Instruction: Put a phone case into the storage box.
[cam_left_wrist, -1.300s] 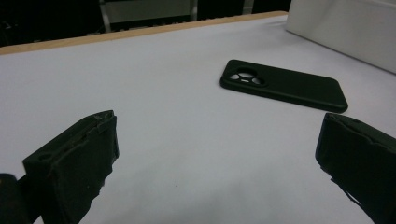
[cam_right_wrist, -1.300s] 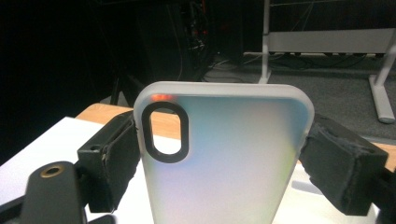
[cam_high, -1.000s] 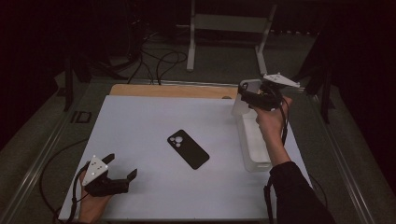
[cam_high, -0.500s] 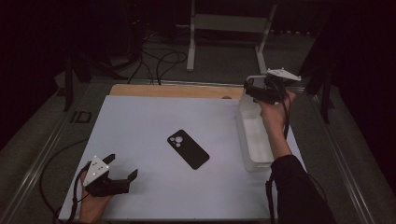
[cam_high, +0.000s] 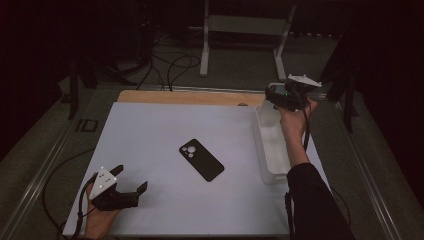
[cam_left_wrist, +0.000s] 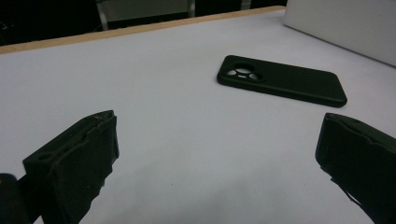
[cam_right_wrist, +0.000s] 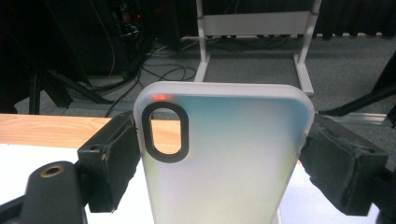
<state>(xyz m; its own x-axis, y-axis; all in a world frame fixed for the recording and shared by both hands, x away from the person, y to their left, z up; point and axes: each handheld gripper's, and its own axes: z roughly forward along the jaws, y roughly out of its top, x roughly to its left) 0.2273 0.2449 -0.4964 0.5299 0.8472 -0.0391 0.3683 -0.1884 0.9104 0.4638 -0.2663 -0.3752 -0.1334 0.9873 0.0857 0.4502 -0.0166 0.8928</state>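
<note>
Right claw (cam_right_wrist: 224, 154) raised over table's far-right corner, clamping upright translucent phone case (cam_right_wrist: 223, 158).

In the right gripper view, the bottom edge is cutting off the lower part of the translucent phone case (cam_right_wrist: 224, 158), and the case is hiding the table behind it. In the left gripper view, the edges are cropping the white tray (cam_left_wrist: 345, 23) beyond the black phone (cam_left_wrist: 282, 80). In the high view, the right hand (cam_high: 292, 122) is covering part of that tray's far end.
</note>
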